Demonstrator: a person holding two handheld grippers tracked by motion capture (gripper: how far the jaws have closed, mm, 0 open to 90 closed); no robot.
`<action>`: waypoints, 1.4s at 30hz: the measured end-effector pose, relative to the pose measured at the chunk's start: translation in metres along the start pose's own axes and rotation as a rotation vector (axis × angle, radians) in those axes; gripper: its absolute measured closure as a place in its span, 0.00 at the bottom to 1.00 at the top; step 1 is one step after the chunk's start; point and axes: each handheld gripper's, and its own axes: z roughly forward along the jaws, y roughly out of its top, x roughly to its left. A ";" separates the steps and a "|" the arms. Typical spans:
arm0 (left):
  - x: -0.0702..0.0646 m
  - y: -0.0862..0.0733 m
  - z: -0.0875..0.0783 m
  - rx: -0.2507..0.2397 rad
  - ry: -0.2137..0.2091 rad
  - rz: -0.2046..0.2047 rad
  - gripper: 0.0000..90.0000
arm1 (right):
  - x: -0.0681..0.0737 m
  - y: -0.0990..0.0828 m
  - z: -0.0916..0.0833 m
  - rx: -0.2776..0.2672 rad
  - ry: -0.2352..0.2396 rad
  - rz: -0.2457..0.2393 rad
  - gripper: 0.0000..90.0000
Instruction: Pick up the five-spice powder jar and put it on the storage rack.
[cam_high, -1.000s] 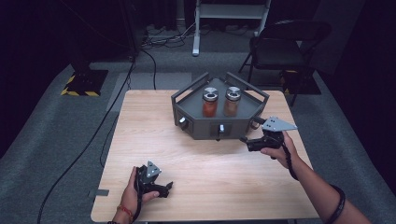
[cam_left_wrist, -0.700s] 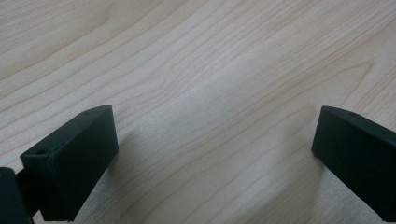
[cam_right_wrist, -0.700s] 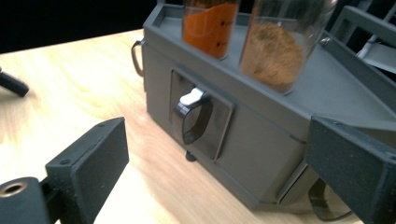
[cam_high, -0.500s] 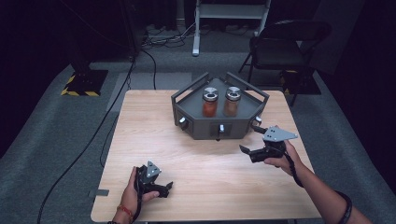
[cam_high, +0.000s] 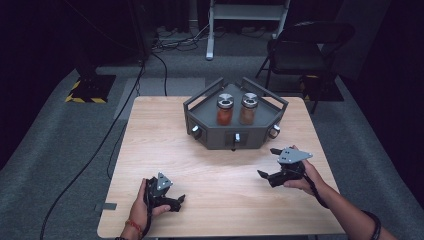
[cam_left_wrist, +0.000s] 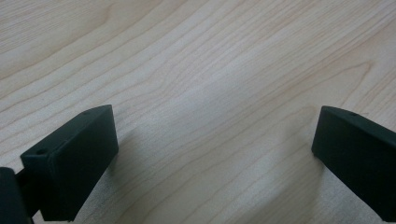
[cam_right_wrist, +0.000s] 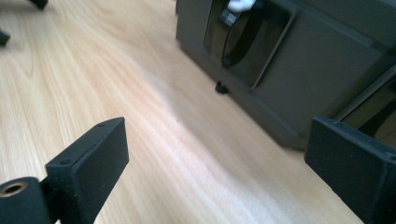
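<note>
- Right gripper: fingers wide, empty, near the rack's front knob.
- Left gripper: fingers wide, empty, over bare bench.
- Risk: a skewed approach could shove the rack and topple its jars.

A: What stands nearest the hands?
B: A dark grey, angular metal cabinet with a tray top, sitting at the far middle of the pale wooden table. Raised rails run along its left and right edges.
A: What is on its front?
B: Three faces, each with a small silvery knob; the middle face shows a small white handle.
A: And on top?
B: Two clear glass spice jars with silver lids, upright and just beside each other. The left jar holds orange-red powder, the right jar a browner one.
A: And from close by?
B: The right gripper view shows the cabinet's grey front resting on a small black foot
</note>
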 end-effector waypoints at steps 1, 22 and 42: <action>0.000 0.000 0.000 0.000 0.000 0.000 0.00 | 0.001 0.000 0.001 0.014 0.003 -0.007 0.07; 0.000 0.000 0.000 0.000 0.000 0.000 0.00 | 0.005 -0.023 0.005 0.243 0.010 -0.077 0.07; 0.000 0.000 0.000 0.000 -0.001 0.001 0.00 | -0.021 -0.061 -0.005 0.203 0.060 0.114 0.00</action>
